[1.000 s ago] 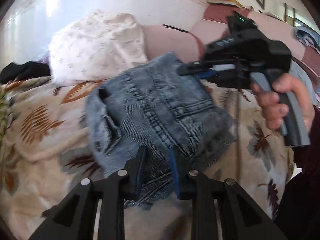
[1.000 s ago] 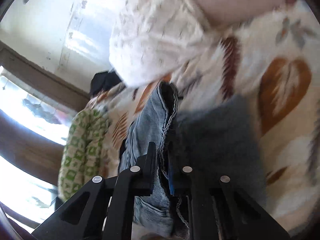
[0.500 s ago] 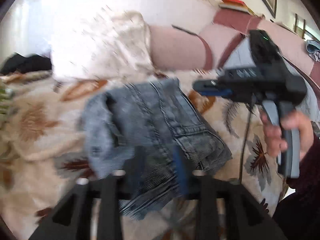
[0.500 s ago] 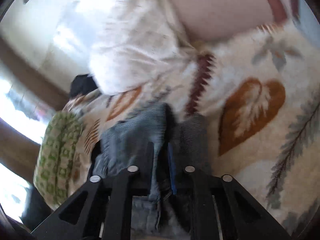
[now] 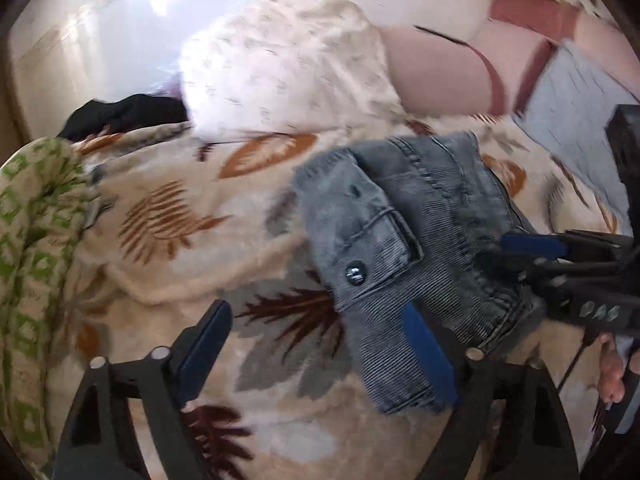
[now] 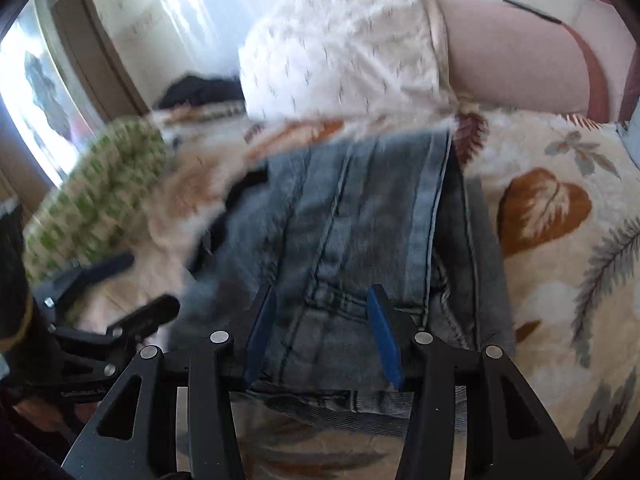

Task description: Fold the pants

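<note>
The grey-blue denim pants lie folded in a compact bundle on the leaf-patterned blanket. My left gripper is open and empty, its right pad at the bundle's near left edge. My right gripper shows at the bundle's right side in the left wrist view. In the right wrist view the pants lie just ahead of my right gripper, which is open over the near edge and holds nothing. The left gripper shows at the left there.
A white patterned pillow and a pink cushion lie behind the pants. A green-and-cream cloth lies at the left, dark clothing behind it. A light blue cloth lies at the right.
Both grippers held the pants one second ago. Both have opened and let go, and the folded bundle now rests on the blanket. The left gripper has shifted left of the bundle.
</note>
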`<state>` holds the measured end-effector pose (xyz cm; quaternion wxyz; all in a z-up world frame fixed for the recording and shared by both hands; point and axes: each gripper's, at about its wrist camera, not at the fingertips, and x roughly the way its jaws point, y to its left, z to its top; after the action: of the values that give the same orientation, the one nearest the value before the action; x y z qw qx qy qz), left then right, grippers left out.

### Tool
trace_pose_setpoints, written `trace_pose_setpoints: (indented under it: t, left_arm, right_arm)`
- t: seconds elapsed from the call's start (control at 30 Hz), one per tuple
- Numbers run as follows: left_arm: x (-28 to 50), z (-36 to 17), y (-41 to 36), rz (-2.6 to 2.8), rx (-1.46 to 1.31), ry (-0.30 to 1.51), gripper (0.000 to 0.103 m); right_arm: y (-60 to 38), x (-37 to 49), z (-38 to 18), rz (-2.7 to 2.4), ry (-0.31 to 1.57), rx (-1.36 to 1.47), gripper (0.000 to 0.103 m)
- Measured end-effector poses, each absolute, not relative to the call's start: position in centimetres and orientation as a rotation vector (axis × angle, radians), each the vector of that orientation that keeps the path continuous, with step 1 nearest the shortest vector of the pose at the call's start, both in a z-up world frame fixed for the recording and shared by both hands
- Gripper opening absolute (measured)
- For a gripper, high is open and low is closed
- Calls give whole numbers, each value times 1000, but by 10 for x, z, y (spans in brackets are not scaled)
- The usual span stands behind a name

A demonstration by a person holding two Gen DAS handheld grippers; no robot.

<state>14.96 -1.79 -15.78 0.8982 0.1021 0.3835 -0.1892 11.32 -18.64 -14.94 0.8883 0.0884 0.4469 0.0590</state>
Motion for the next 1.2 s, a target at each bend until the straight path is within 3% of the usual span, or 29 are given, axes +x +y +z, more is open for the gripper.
trace_pose_setpoints:
  t: [0.1,0.4,0.5,0.7,0.9,1.2]
  left_arm:
    - [151,-165,-30,-398,264,775,86]
    - [167,-179,-32,-386,236,853,88]
    - [166,-147,-16,-375,185,784,87]
    - [206,-100,-19,-323,208,690,87]
    - [254,-126,-53,-348,268,806,77]
    - [270,-171,-77,-318,338,862,77]
  right_arm:
    - [-191,113,-168,99,959,167,54]
    - [-210,119,-184,134,1015,241,56]
    - [-221,122,-168,175,1041,340,58]
    - [-258,138,-103,146,831,435,61]
    - [-258,179,-114,96,836,364,60]
    - [-264,213,-165,58,982,370,58]
